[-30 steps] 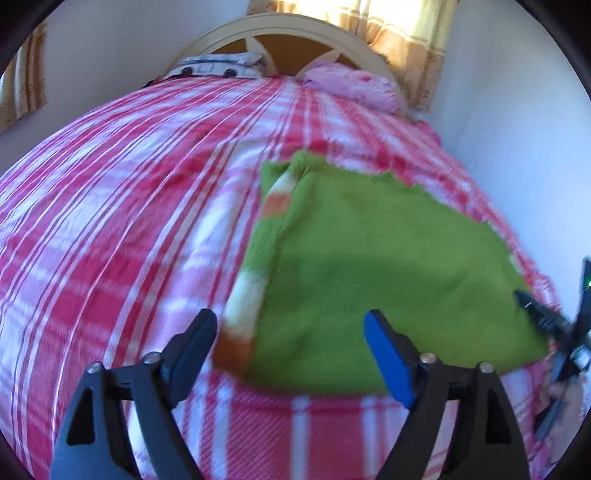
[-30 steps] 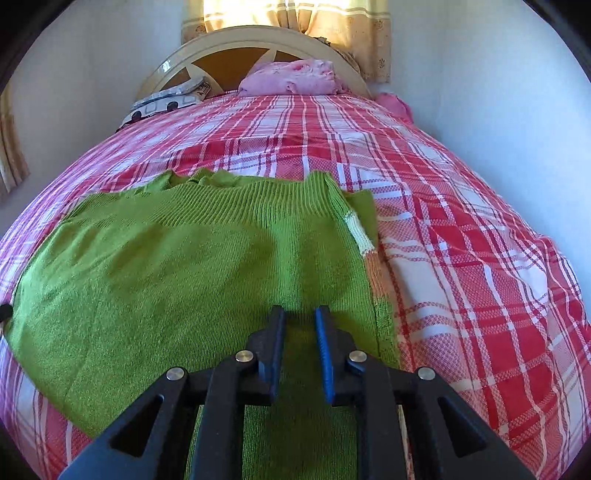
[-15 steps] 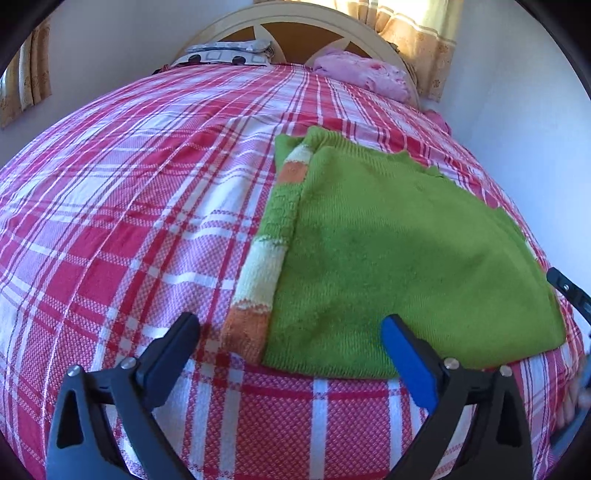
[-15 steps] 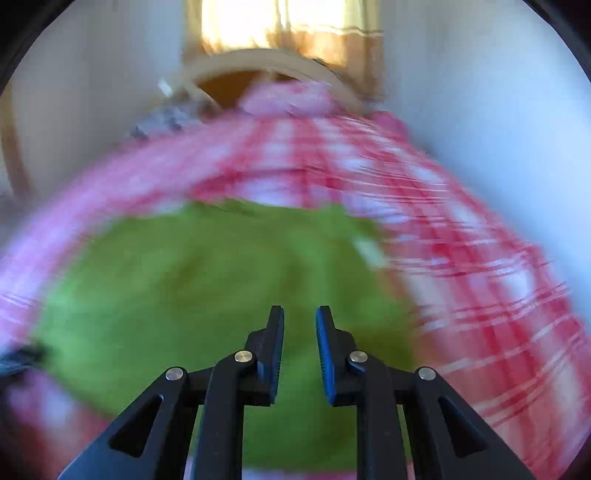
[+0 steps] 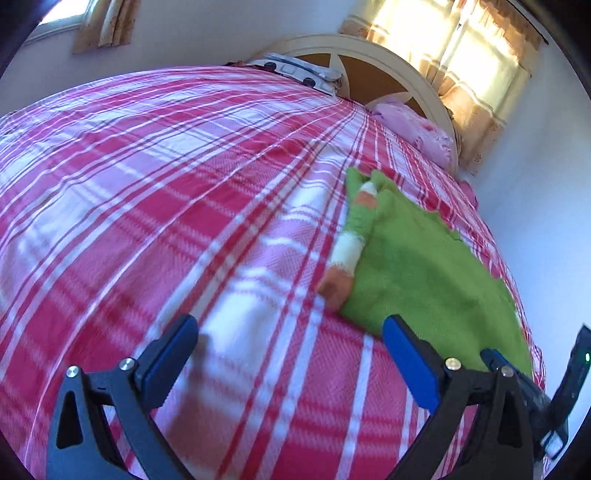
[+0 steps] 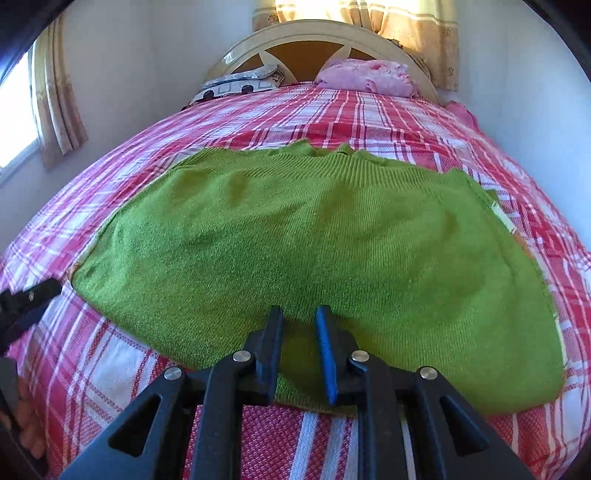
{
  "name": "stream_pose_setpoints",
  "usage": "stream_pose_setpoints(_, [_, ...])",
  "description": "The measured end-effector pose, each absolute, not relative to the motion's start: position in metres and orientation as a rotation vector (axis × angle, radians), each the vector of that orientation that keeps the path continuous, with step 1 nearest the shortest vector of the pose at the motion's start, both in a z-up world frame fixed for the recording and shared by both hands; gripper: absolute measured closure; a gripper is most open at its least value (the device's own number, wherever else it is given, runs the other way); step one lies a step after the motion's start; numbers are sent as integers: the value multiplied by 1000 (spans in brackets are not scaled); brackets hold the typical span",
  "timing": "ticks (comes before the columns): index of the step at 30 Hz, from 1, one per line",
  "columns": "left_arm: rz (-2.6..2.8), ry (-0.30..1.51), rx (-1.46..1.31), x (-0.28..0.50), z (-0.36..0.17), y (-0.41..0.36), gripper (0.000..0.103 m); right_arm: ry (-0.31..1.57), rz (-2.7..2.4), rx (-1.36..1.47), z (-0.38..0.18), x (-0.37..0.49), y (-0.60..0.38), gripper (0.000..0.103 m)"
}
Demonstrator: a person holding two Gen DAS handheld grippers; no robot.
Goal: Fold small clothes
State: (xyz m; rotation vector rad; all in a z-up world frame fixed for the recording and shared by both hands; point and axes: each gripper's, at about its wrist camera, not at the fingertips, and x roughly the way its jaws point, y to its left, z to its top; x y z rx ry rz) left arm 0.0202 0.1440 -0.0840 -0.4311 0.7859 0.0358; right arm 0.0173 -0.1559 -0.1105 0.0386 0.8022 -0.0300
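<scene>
A green knit sweater [image 6: 314, 240] lies flat on the red plaid bedspread [image 6: 388, 118], folded into a rough rectangle. In the left wrist view the sweater [image 5: 424, 273] is at the right, with a white and orange striped sleeve [image 5: 345, 258] along its left edge. My left gripper [image 5: 288, 354] is wide open and empty, above bare bedspread [image 5: 147, 184] left of the sweater. My right gripper [image 6: 299, 332] has its jaws nearly closed with a narrow gap, empty, over the sweater's near edge. The right gripper [image 5: 535, 387] also shows at the left wrist view's right edge.
A pink pillow [image 6: 365, 75] and a patterned grey pillow [image 6: 240, 83] lie at the cream headboard [image 6: 314, 33]. White walls flank the bed. Curtained windows are behind the headboard [image 6: 369, 14] and at the left [image 6: 55, 103]. The left gripper [image 6: 26, 299] shows at the right view's left edge.
My left gripper has swung left and back, away from the sweater's corner. My right gripper has shifted left and back, from the sweater's right side to its near edge middle.
</scene>
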Motion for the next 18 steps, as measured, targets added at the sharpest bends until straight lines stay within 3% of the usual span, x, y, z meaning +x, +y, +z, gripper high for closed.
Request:
stream_pose_setpoints(5, [-47,744,-386,3,-75,111,1,797,-20,52,-108,19,-159,82])
stream_pose_setpoints(10, [-188,790,-591,21,-81,99,2,793,-12,66,-110,17,-161,81])
stream_pose_setpoints(16, [-150,727,-607,46,-83,96,3,791,1,88,-111,17,-163,81])
stream_pose_setpoints(18, [-154,706,-630,58,-82,100,18,790,4,93,-111,17,-164,81])
